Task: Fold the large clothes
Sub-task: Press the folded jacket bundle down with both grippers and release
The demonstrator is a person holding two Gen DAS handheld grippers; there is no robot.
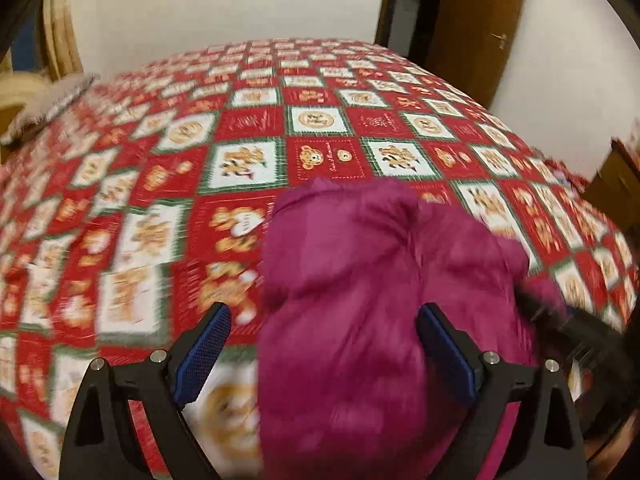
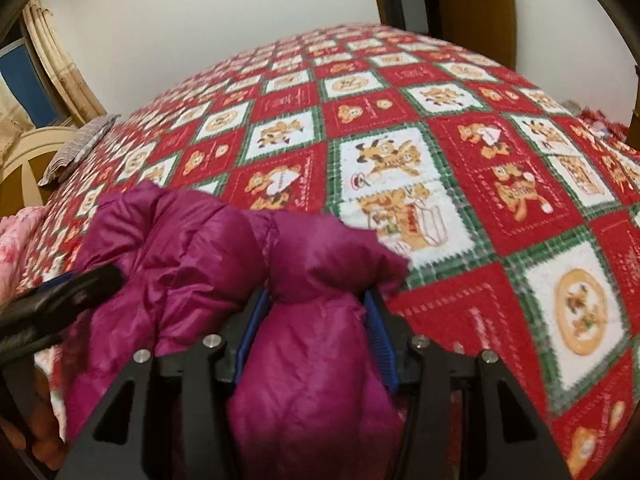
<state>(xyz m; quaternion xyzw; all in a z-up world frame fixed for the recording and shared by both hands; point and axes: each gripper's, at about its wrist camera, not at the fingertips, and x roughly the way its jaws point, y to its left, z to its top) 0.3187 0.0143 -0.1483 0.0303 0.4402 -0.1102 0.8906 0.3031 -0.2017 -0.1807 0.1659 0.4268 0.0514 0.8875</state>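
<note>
While the right gripper [image 2: 316,320] pinches a puffy fold of the magenta jacket [image 2: 224,280] above the bed [image 2: 500,200], the left gripper [image 1: 324,344] gapes wide with jacket between its fingers, ungripped. Slick fabric could slip free, collapsing the fold.

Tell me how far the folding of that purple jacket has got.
Done: nothing tidy yet; the purple jacket is a bunched heap on the bedspread.
In hand: the right gripper is clamped on a puffy section; the left gripper is open around the fabric.
Left: spreading it flat and making every fold.
</note>
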